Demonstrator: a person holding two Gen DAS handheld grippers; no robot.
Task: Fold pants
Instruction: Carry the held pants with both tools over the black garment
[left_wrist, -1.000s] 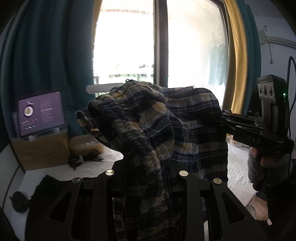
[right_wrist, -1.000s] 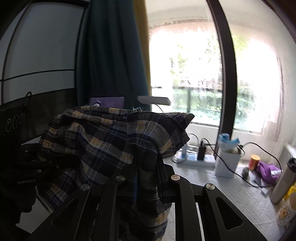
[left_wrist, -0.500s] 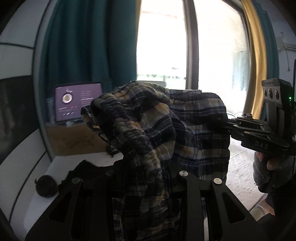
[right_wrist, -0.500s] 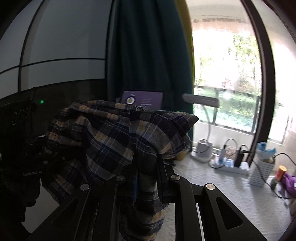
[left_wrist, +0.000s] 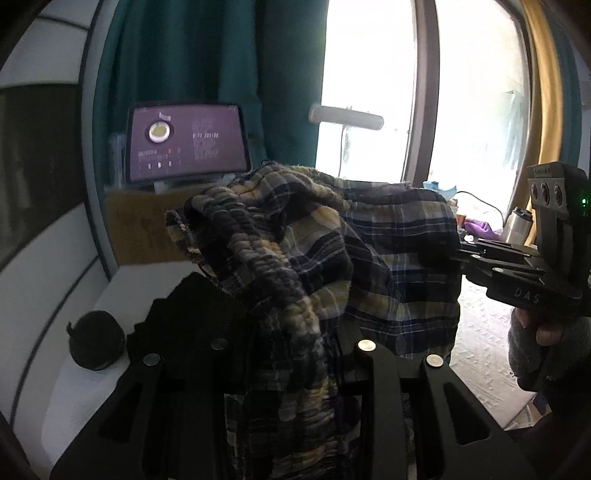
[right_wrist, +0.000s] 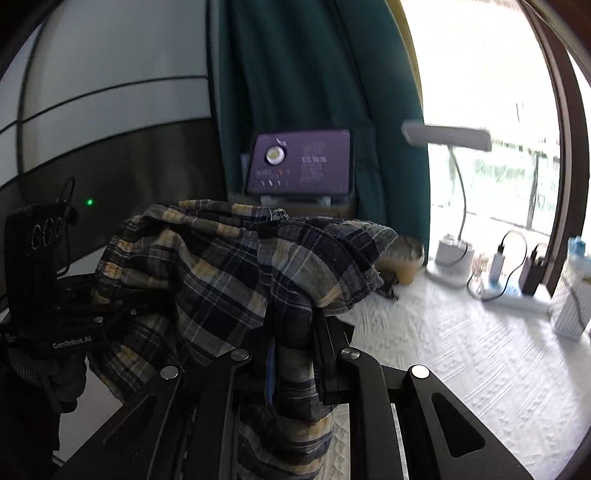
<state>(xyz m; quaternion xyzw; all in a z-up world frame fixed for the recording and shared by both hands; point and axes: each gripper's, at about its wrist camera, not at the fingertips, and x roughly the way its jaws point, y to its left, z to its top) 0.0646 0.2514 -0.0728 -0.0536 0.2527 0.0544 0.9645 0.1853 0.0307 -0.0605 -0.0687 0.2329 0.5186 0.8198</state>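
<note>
The plaid pants (left_wrist: 369, 266) are stretched sideways between the left tool (left_wrist: 295, 354) and right tool (right_wrist: 291, 354), both clamped on them; the waistband is seen only leftward.

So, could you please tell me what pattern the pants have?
The pants are plaid: navy, grey and pale yellow, clearest in the right wrist view.

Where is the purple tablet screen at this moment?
In both wrist views the purple tablet screen stands at the back, propped above a cardboard box against the teal curtain, behind the held plaid pants.
</note>
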